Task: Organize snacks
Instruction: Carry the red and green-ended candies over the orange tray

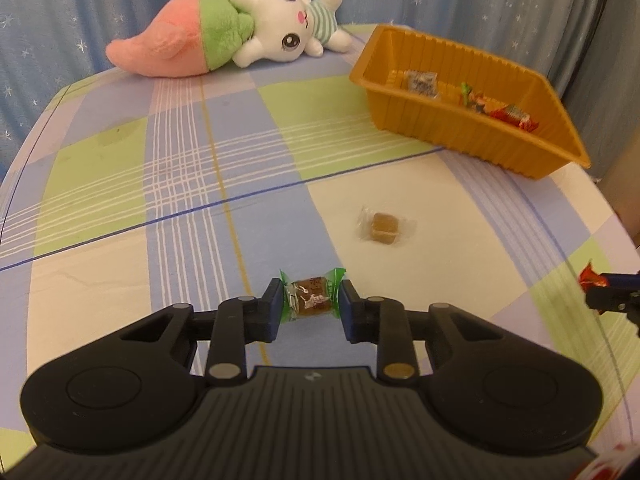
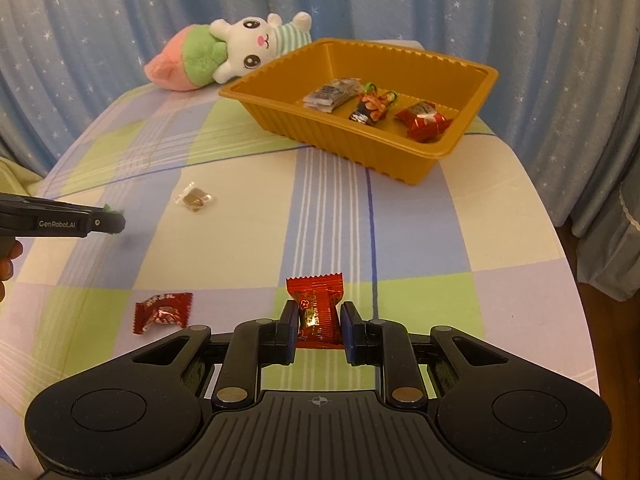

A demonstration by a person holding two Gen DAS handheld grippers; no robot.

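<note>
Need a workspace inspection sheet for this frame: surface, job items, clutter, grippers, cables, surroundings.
Surface: table under a checked cloth, flat.
Job's things: orange tray holds three wrapped snacks; clear-wrapped brown candy and red packet loose on the cloth.
Clutter: plush rabbit lying behind the tray.
Grippers: left gripper shut on green-wrapped candy; right gripper shut on red-wrapped candy.
Cables: nothing seen.
Surroundings: blue star-print curtain behind the table.
</note>
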